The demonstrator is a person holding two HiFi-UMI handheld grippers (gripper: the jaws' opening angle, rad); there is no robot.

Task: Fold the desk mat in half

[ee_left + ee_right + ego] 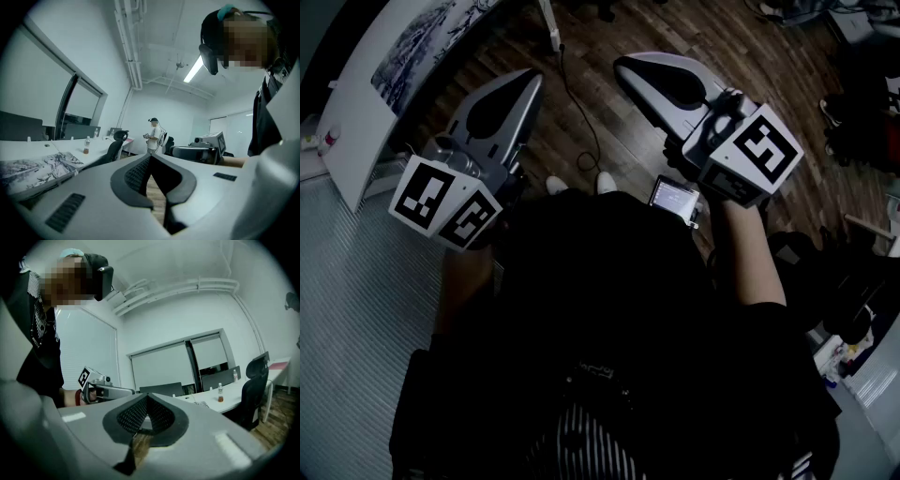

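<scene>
The desk mat [420,39], printed with a grey ink drawing, lies on a white desk [352,141] at the upper left of the head view. It also shows at the left edge of the left gripper view, as the mat [40,168]. Both grippers are held in front of the person's body, above the wooden floor and away from the mat. My left gripper [531,82] is shut with nothing between its jaws; its tips [151,155] meet. My right gripper [624,64] is likewise shut and empty, its tips [147,395] touching.
A black cable [579,112] runs over the wooden floor [609,131] between the grippers. A small lit screen [674,198] sits by the right hand. A black office chair [114,144] and a bottle [86,145] stand at the desk. Another person [153,136] stands far off.
</scene>
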